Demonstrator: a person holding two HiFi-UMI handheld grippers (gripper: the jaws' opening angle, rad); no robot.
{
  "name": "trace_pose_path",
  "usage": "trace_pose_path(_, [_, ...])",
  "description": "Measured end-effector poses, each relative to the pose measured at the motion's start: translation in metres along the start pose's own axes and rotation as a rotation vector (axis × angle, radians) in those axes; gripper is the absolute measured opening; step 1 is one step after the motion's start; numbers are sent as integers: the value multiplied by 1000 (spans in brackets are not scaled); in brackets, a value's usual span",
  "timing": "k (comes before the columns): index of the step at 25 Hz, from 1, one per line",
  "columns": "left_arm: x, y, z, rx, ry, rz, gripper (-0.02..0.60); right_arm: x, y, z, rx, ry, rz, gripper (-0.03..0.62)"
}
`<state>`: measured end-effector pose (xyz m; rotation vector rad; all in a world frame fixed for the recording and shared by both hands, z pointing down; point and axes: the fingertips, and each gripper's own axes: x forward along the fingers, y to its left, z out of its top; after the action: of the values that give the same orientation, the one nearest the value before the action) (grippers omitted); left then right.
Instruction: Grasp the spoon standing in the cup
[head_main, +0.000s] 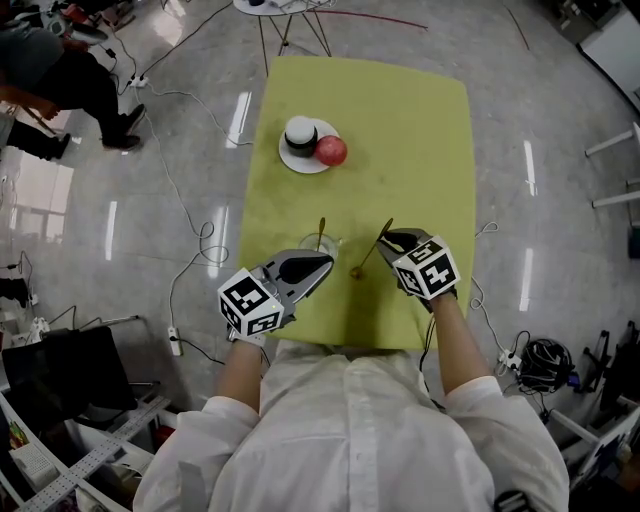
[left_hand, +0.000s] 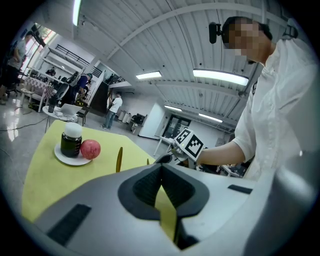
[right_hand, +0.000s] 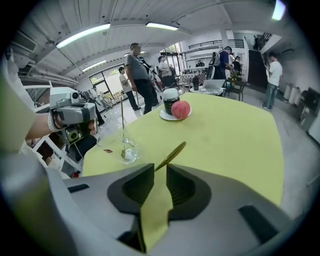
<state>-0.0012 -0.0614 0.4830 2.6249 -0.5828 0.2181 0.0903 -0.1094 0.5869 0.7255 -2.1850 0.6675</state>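
Found the cup (head_main: 318, 244) upright on the worktop (head_main: 420, 130), in its near half, a little left of centre. Noted the spoon (head_main: 321, 229) standing in that cup, handle up, with no tool on it. Confirmed the same in the right gripper view: clear-walled cup (right_hand: 120, 142), spoon (right_hand: 122, 125) rising almost vertically from it.

Found the left tool (head_main: 318, 264) just on the near side of the cup, tips pointed at it. Could not tell whether they touched. Read the left tool (left_hand: 161, 170) in its own view as clenched, jaw tips together, nothing between them.

Found the right tool (head_main: 388, 240) right of the cup and apart from it, over the near half of the worktop. Read the right tool (right_hand: 157, 170) in its own view as grasping a second spoon (right_hand: 172, 152) by the stem, between the jaw tips. Traced the second spoon (head_main: 368, 254) on a slant: bowl end low, between the two tools, and handle end raised past the tool tips toward the far edge. Could not tell whether the bowl met the worktop.

Logged a plate (head_main: 300, 165) in the far half, toward the left edge, carrying a dark jar (head_main: 300, 133) with a white lid and a red fruit (head_main: 331, 150) side by side. Saw people standing beyond the worktop in both gripper views.
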Motion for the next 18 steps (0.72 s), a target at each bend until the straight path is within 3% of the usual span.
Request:
trace_pose_path(11, [-1,-1,2,6,-4,-1,5,-16,-23,4,7,-8,-99,77])
trace_pose_path(18, [-1,-1,3,8,-7,3,5,-32,-12,29,4,-108,-43,85])
